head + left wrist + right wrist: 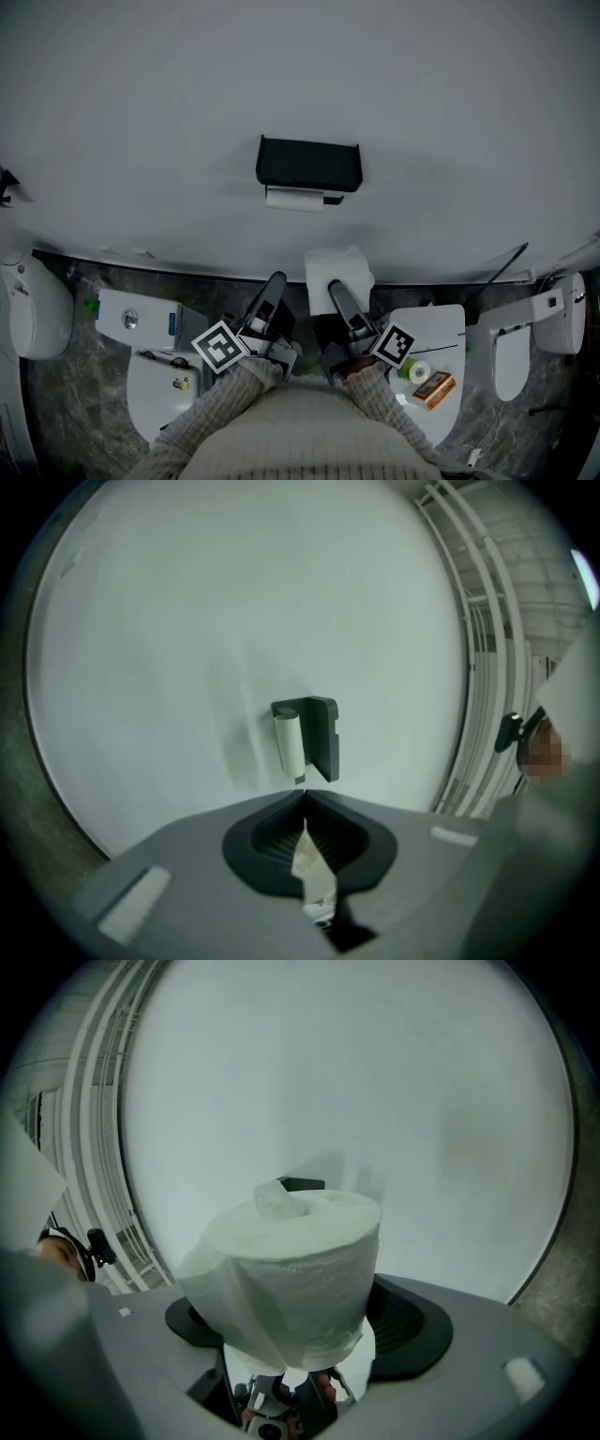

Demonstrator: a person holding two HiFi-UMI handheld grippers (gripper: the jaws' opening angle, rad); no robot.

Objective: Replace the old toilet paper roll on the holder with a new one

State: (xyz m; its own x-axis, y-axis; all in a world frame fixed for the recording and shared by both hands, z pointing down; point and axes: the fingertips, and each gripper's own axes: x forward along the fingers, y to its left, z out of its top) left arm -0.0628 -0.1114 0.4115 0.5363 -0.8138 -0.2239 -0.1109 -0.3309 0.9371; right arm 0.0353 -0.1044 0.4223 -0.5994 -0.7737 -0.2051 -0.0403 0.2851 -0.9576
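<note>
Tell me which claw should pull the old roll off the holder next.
Left. The right claw is clamped on the new roll, so it cannot grab anything else. The left claw is shut, carrying no roll, and its view looks straight at the old roll in the holder.

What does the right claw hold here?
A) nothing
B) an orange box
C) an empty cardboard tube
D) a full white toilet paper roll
D: the right claw is closed on a full white toilet paper roll, which fills the space between its jaws in the right gripper view.
</note>
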